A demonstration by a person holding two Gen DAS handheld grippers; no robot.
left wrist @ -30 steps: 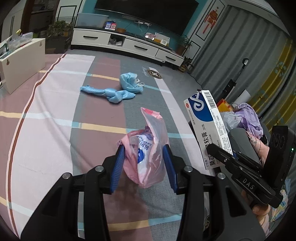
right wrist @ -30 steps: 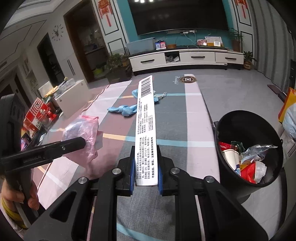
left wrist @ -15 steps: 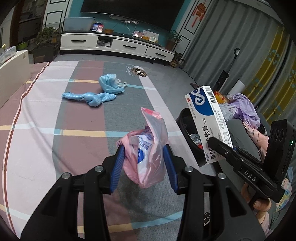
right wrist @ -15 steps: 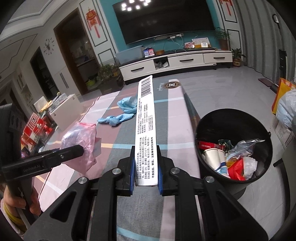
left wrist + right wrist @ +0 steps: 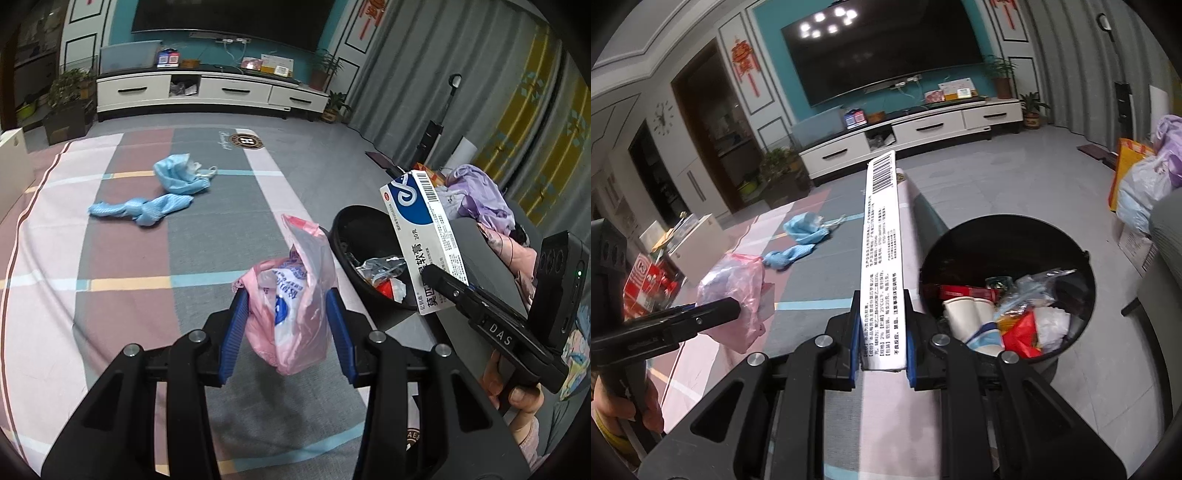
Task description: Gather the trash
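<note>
Both grippers point(image 5: 286, 325) point(image 5: 881, 339), jaws apparently clamped.

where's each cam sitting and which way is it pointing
Left wrist: on the left gripper, facing the TV wall; pink bag in its fingers, right gripper beside.
Right wrist: on the right gripper, facing the same wall; white box clamped, a hand at left.
Shared: trash bin, blue cloth.

Dim indoor light, TV point(image 5: 886, 55) glare, fisheye-warped edges.
</note>
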